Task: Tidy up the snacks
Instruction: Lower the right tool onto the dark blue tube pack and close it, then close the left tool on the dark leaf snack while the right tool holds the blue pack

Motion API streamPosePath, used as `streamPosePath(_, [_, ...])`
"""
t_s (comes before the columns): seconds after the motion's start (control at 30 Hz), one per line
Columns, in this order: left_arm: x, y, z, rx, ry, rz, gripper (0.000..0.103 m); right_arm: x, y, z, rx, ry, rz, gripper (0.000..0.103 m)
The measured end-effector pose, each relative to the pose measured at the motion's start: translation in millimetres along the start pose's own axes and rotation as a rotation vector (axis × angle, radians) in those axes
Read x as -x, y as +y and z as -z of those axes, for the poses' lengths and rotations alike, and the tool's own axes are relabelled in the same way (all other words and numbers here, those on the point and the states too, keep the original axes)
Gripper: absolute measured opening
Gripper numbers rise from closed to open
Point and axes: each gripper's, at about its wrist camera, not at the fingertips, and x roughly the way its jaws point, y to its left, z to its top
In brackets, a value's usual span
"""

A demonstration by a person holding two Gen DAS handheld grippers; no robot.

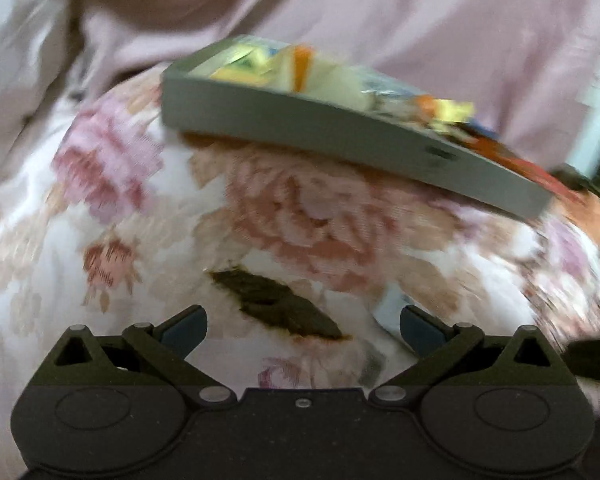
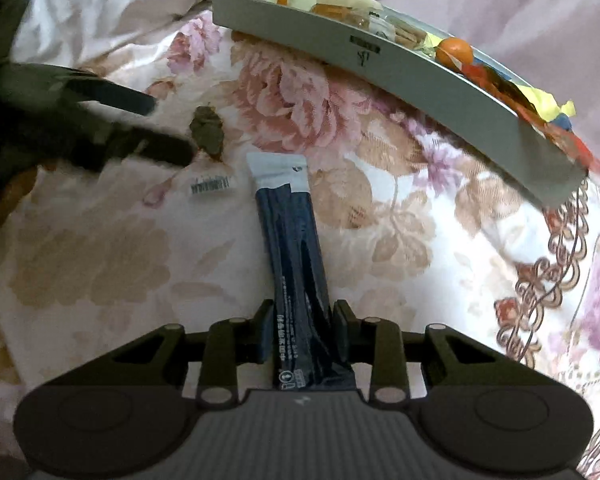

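A floral bedspread (image 2: 100,248) in pink, beige and white is seen across both views, with plain pink bedding (image 1: 420,12) bunched behind it. At the left of the right wrist view, the left gripper (image 2: 140,128) is seen from the side, blurred, with its jaws spread and nothing between them; in its own view the left gripper (image 1: 303,326) is likewise shown wide apart over the bedspread, above a dark leaf-shaped patch (image 1: 278,304) on the fabric. Just beside that patch in the right wrist view, a small white barcode label (image 2: 212,185) is noted lying flat on the bedspread. Toward the centre, a long dark blue snack stick packet (image 2: 296,248) with a white sealed end is found pinched near its lower end by the jaws of the right gripper (image 2: 303,330), its free white end pointing away from the camera toward the tray. At the upper right, a shallow grey tray (image 2: 400,68) is seen resting on the bedspread; it is filled with assorted snacks (image 2: 452,50) in orange, yellow, cream and red wrappers, some overhanging its right end. The packet and the tray are apart.
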Motion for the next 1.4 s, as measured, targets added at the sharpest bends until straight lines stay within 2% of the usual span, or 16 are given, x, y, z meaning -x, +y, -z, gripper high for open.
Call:
streamPosePath(0.07, [-11.1, -4.4, -6.9, 0.054, 0.022, -0.048, 0.102, -0.7, -1.8, 3.5, -0.012, -0.018, -0.007, 0.035])
streamPosePath(0.13, [-21.2, -11.4, -12.8, 0.067, 0.032, -0.126, 0.102, 0.5, -2.6, 8.9, -0.025, -0.034, -0.014, 0.036])
streamPosePath(0.2, [-30.3, -17.8, -16.6, 0.051, 0.040, -0.203, 0.102, 3.4, -3.9, 15.5, -0.038, -0.051, -0.018, 0.036])
streamPosePath(0.27, [-39.8, -23.3, -16.5, 0.029, 0.052, -0.263, 0.098, 4.2, -5.9, 20.4, -0.053, -0.064, -0.023, 0.037])
streamPosePath(0.37, [-41.6, -29.5, -10.4, -0.011, 0.037, -0.301, 0.096, 9.5, -8.3, 29.9, -0.073, -0.078, -0.030, 0.038])
streamPosePath(0.43, [-38.5, -29.7, -6.1, -0.021, 0.029, -0.300, 0.091, 10.9, -9.7, 34.1, -0.083, -0.086, -0.033, 0.039])
streamPosePath(0.5, [-31.8, -27.5, -1.9, -0.027, 0.020, -0.288, 0.083, 13.6, -10.3, 37.7, -0.094, -0.094, -0.034, 0.040])
streamPosePath(0.57, [-23.7, -23.5, 4.4, -0.041, 0.013, -0.273, 0.069, 15.1, -10.1, 39.6, -0.102, -0.100, -0.029, 0.040])
streamPosePath(0.73, [-2.3, -7.3, 18.3, -0.059, 0.006, -0.215, 0.051, 15.6, -5.0, 42.7, -0.132, -0.109, -0.009, 0.040])
streamPosePath(0.93, [36.8, 1.4, 51.2, -0.141, 0.025, -0.128, 0.050, 18.1, 1.2, 44.1, -0.194, -0.108, -0.010, 0.040])
streamPosePath(1.07, [58.5, 0.8, 69.9, -0.169, 0.043, -0.106, 0.050, 18.2, 8.5, 43.0, -0.231, -0.109, -0.027, 0.040])
streamPosePath(1.23, [71.8, 3.3, 79.5, -0.143, 0.071, -0.073, 0.049, 17.6, 23.6, 38.3, -0.231, -0.112, -0.049, 0.040])
streamPosePath(1.4, [71.5, 0.6, 84.6, -0.183, 0.067, -0.062, 0.060, 18.7, 39.3, 32.8, -0.199, -0.111, -0.047, 0.040])
